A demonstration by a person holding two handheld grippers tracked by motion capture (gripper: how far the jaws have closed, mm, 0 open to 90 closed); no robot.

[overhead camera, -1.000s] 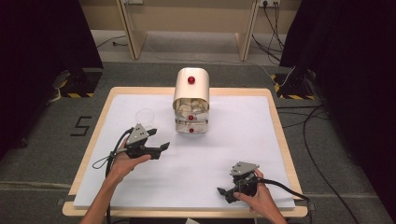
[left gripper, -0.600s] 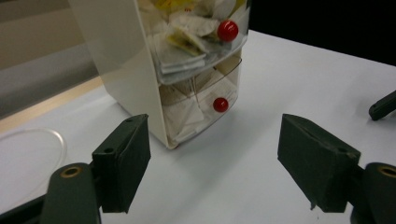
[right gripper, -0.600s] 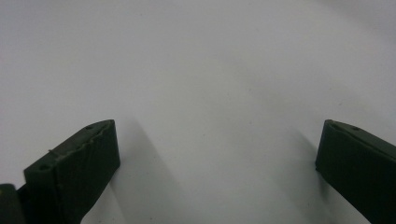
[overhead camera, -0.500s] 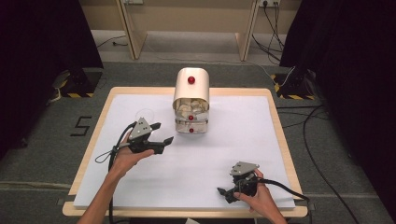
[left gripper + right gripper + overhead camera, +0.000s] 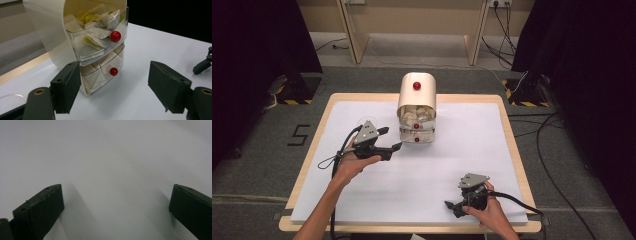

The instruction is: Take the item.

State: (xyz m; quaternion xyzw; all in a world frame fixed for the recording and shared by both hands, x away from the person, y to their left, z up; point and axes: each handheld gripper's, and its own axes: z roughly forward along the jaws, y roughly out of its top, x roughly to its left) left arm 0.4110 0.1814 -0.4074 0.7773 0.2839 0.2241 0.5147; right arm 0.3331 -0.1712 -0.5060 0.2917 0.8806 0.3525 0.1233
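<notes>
White table (image 5: 362,210), bare surface from 3 to 9 o'clock; cream drawer unit (image 5: 417,107) at 12 near the far edge, both red-knob drawers (image 5: 100,45) part open. Left gripper (image 5: 387,140) at 9 of it, apart, wide open, empty. Right gripper (image 5: 454,206) at 5 by the near edge, wide open, empty

one drawer cabinet (image 5: 416,107), two clear drawers (image 5: 100,45) (both packed with sachets), three red knobs (image 5: 115,36); two tongs (image 5: 392,140), one bench (image 5: 472,150)

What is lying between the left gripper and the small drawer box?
Nothing: the high view shows only bare white table between the left gripper and the drawer box; the left gripper view agrees.
</notes>
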